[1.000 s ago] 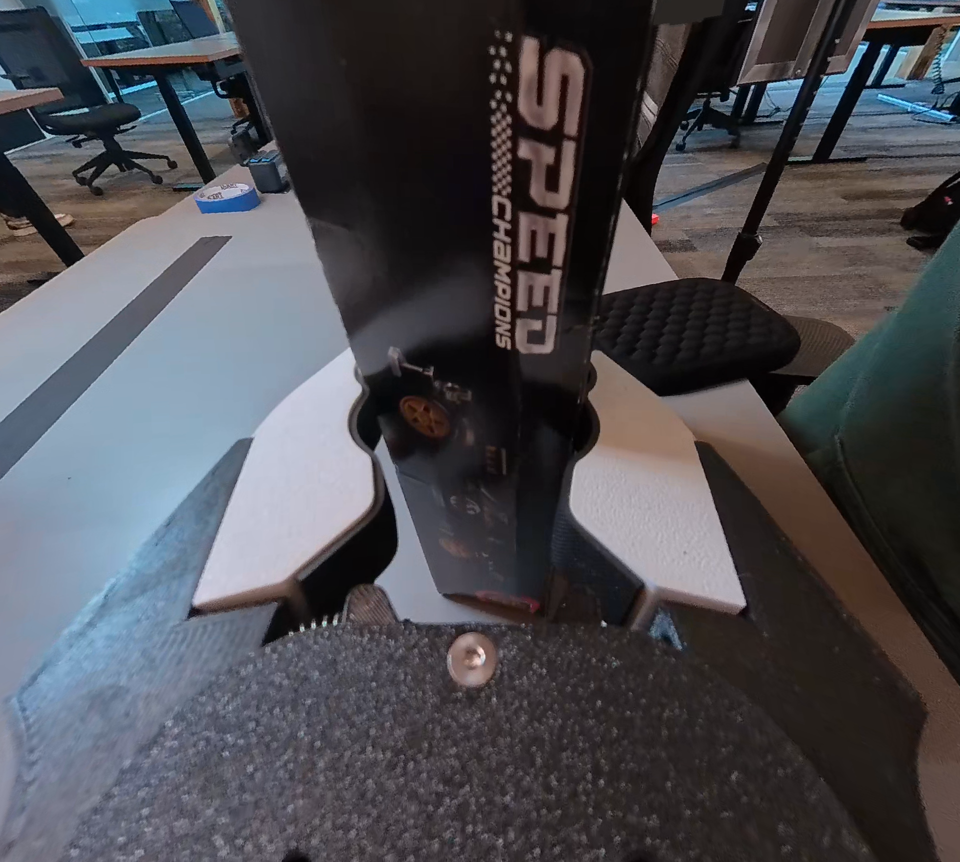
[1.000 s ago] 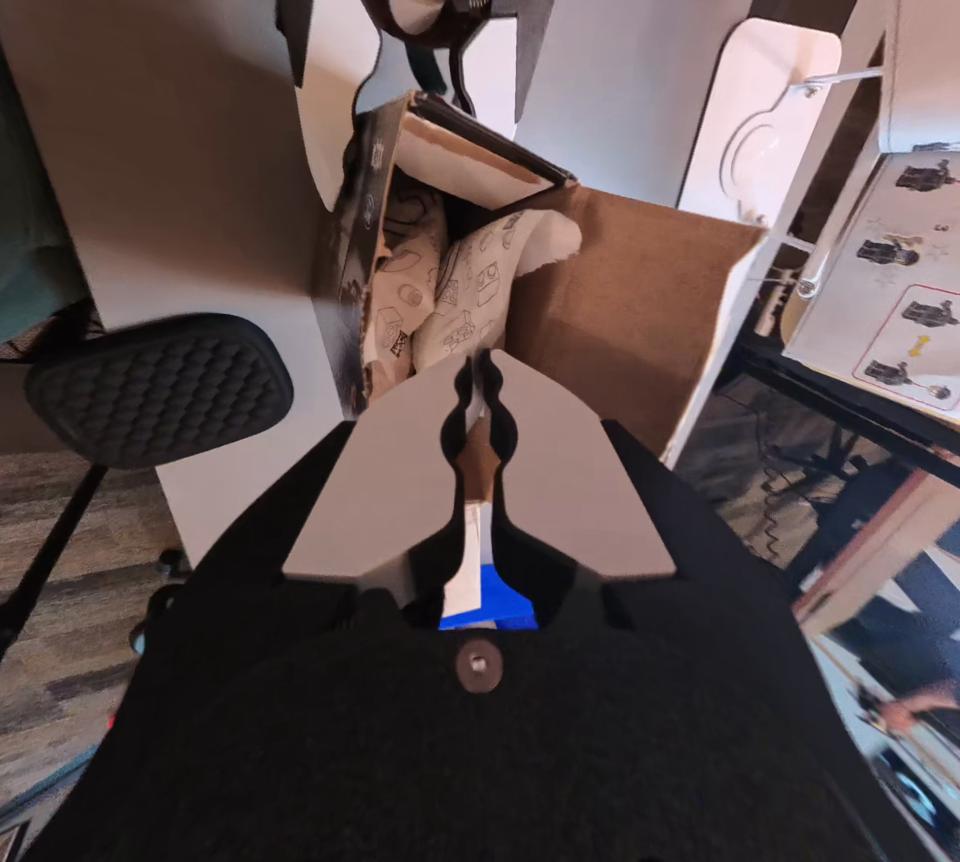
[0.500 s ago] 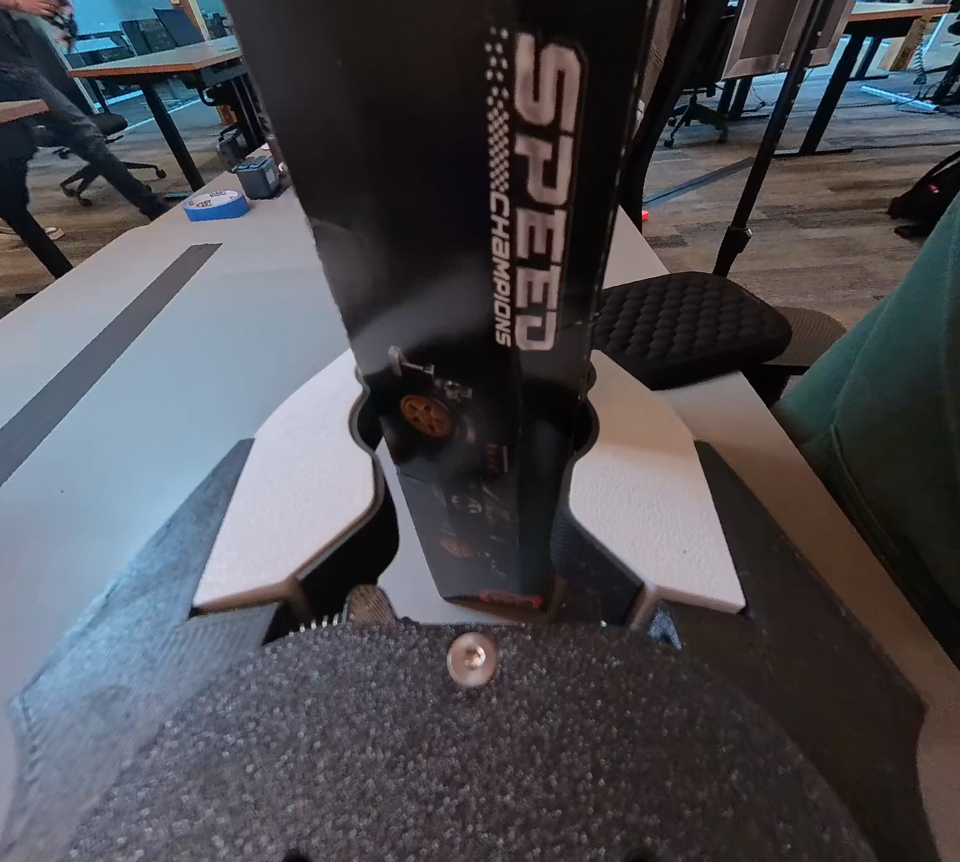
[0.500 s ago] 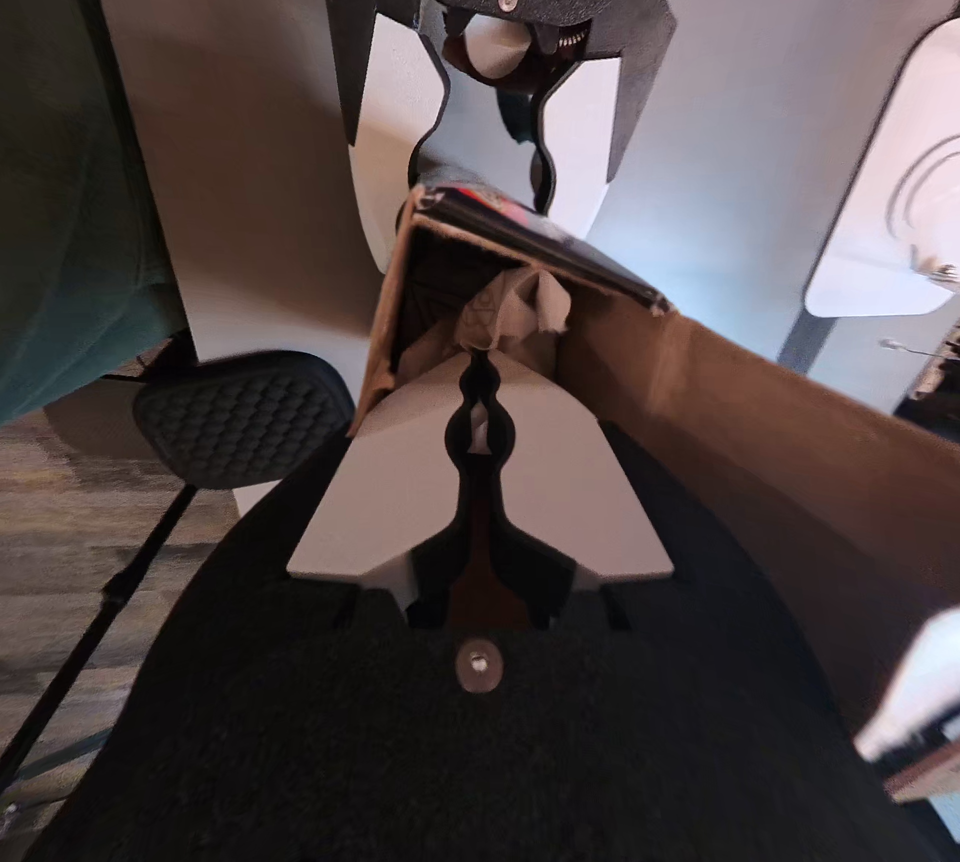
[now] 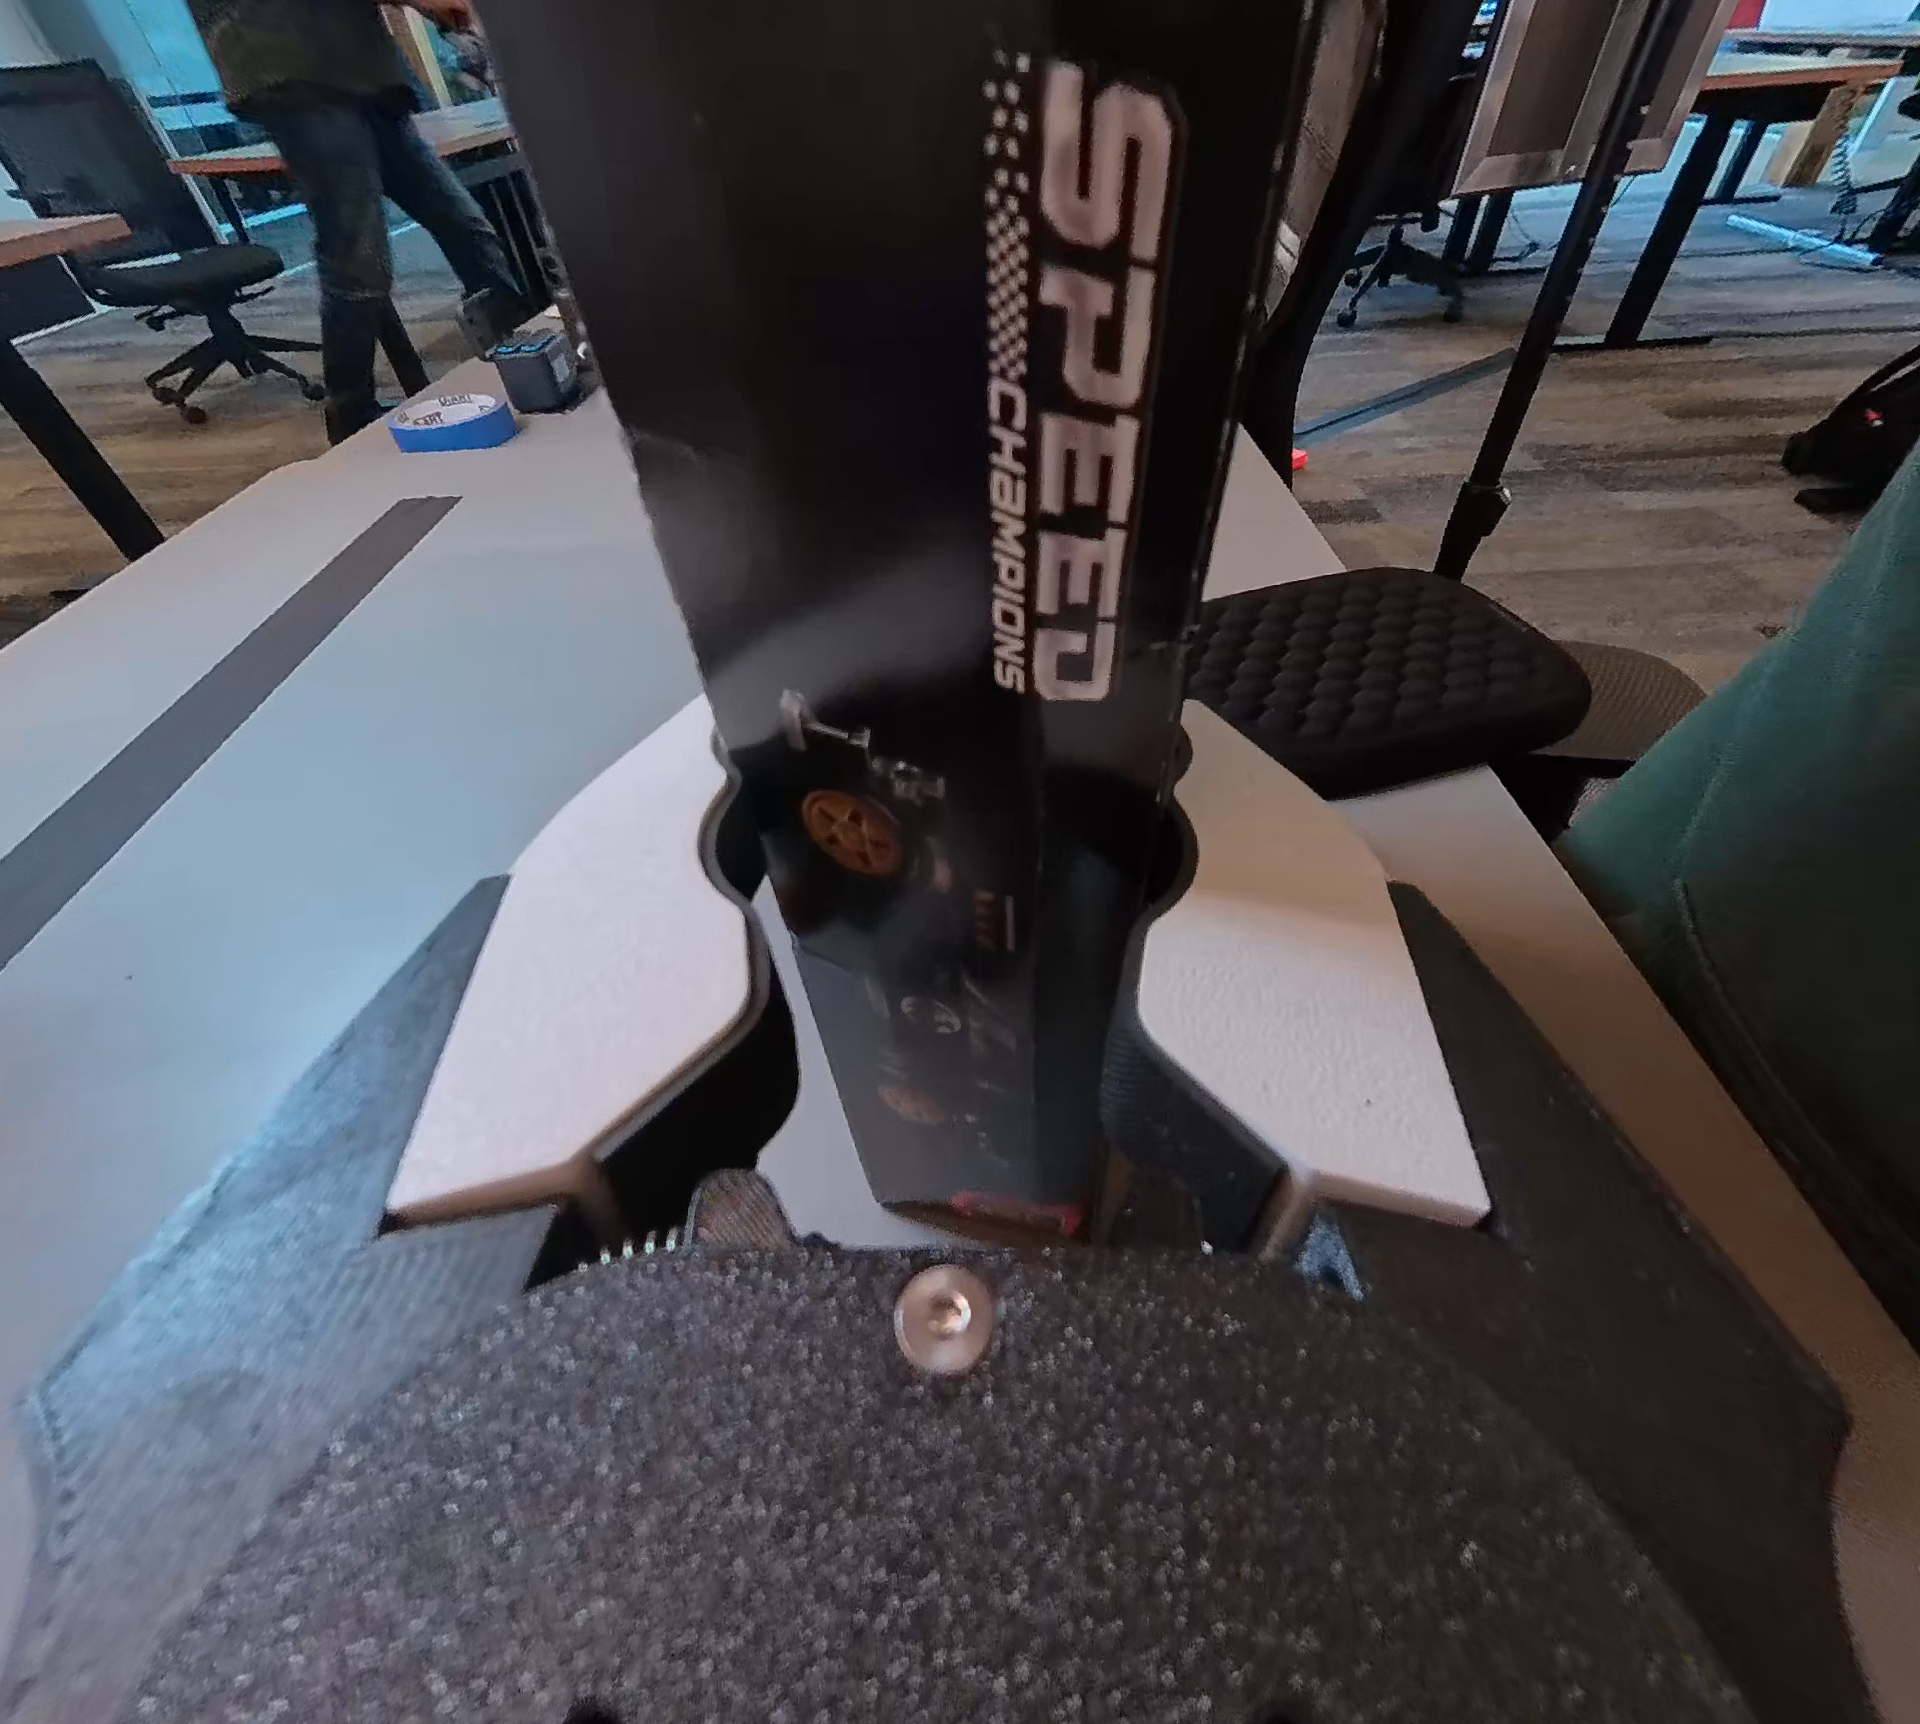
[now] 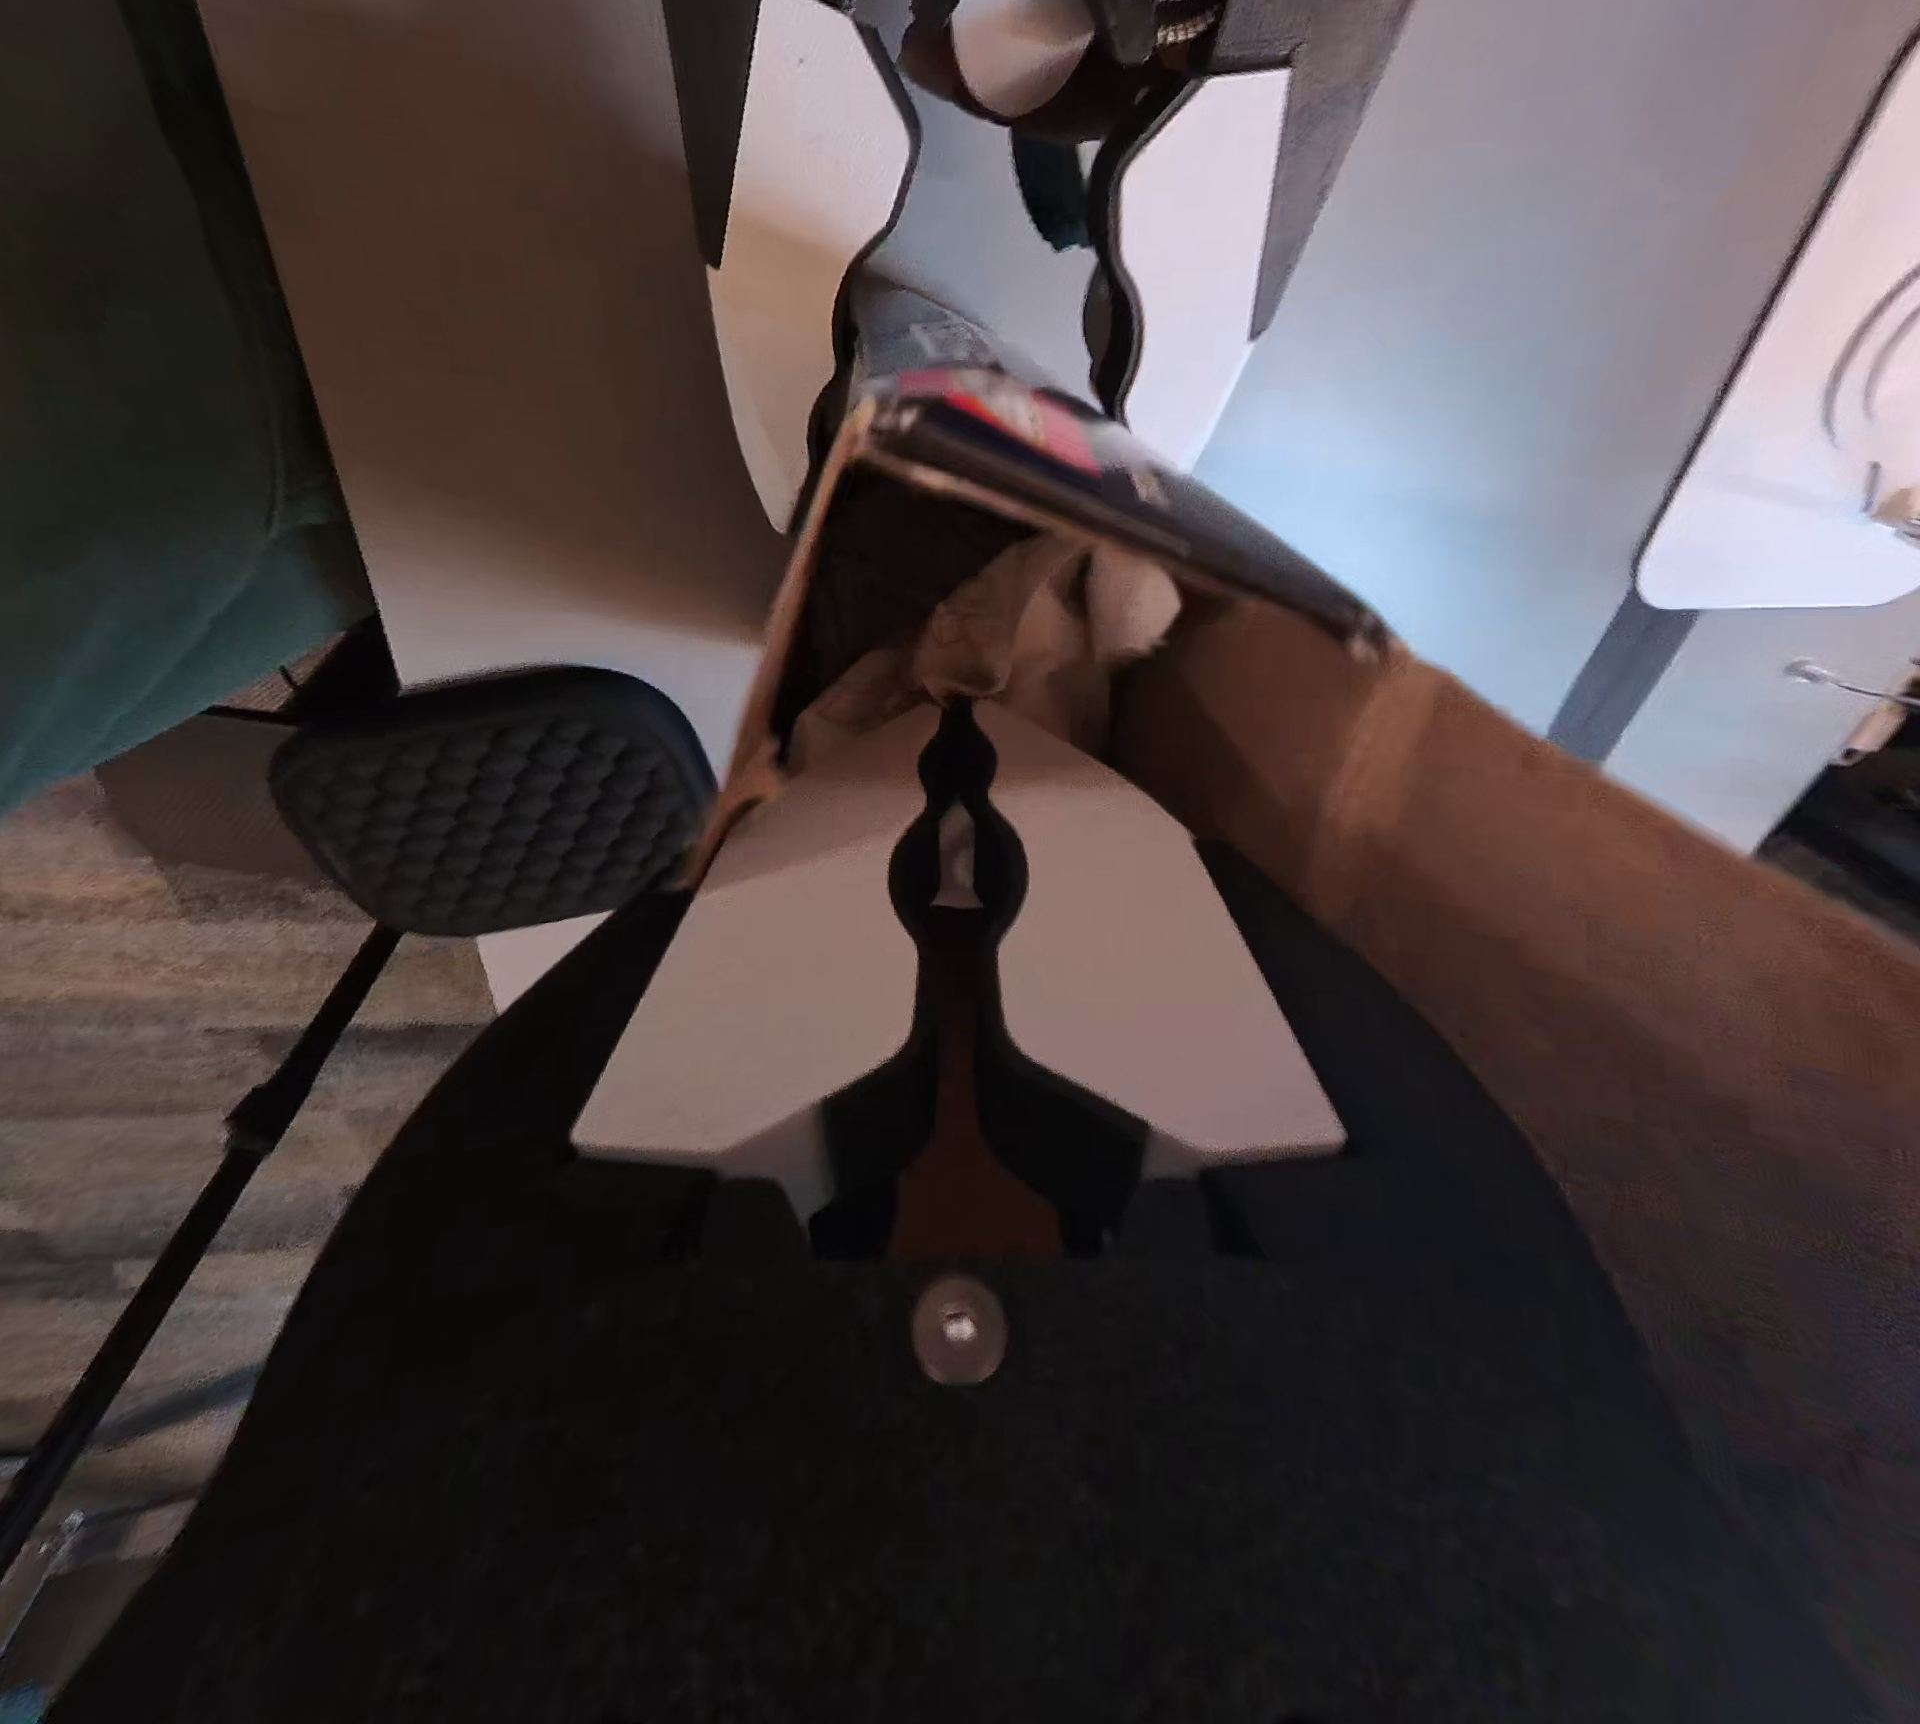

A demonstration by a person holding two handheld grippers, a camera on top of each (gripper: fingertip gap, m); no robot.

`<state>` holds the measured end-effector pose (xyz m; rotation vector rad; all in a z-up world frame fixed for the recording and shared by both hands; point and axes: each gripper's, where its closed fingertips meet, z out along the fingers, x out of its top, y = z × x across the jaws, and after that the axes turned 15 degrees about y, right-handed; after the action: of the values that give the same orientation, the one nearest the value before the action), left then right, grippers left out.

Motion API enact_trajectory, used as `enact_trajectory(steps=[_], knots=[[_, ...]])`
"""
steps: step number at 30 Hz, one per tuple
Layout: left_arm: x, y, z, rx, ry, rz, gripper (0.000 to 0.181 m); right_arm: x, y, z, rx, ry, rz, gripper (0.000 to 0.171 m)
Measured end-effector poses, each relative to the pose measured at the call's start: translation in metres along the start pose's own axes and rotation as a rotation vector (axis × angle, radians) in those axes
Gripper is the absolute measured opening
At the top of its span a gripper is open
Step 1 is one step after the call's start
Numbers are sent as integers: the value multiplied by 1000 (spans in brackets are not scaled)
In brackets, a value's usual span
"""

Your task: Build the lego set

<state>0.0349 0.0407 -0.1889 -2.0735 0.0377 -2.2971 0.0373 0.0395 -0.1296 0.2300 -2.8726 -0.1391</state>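
Observation:
My left gripper (image 5: 951, 770) is shut on a black Lego box (image 5: 935, 324) and holds it upright above the grey table (image 5: 260, 687). In the right wrist view the box (image 6: 1039, 469) is seen from its open end, with the left gripper (image 6: 987, 292) clamped on its far end. My right gripper (image 6: 961, 713) is at the box's mouth, jaws closed on the edge of a paper parts bag (image 6: 1029, 614) inside it. The brown inner flap (image 6: 1507, 895) hangs open to the right.
A black chair armrest (image 5: 1371, 666) sits past the table's right edge, also in the right wrist view (image 6: 488, 791). Blue tape roll (image 5: 452, 425) and a small dark device (image 5: 535, 370) lie far on the table. A person (image 5: 343, 116) walks behind. A green sleeve (image 5: 1787, 843) is at right. My right fingertips sit around 6 cm from my left ones.
My right gripper moved into the box's mouth and closed on the paper bag. The left gripper kept its hold on the box. A person walked into the background.

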Motion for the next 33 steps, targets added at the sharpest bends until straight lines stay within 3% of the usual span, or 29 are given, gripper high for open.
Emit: enact_trajectory(steps=[1, 7, 14, 19, 26, 30, 33], knots=[[0, -2, 0, 4, 5, -10, 73, 2, 4, -7, -34, 27, -11, 2], [1, -17, 11, 23, 44, -32, 73, 22, 5, -78, -255, 303, -48, 25], [-6, -58, 59, 59, 49, 25, 73, -12, 2, -115, -601, 639, 43, 39], [-15, -104, 116, 46, 47, 20, 73, -36, -2, -103, -687, 938, 191, 42], [-25, -157, 184, 31, 41, 33, 74, -46, 34, -70, -820, 1218, 358, 44], [-24, -168, 197, 31, 71, 13, 74, -41, 62, -53, -831, 1315, 437, 44], [-14, -171, 183, 66, 123, -7, 84, -36, 78, -48, -842, 1358, 457, 44]])
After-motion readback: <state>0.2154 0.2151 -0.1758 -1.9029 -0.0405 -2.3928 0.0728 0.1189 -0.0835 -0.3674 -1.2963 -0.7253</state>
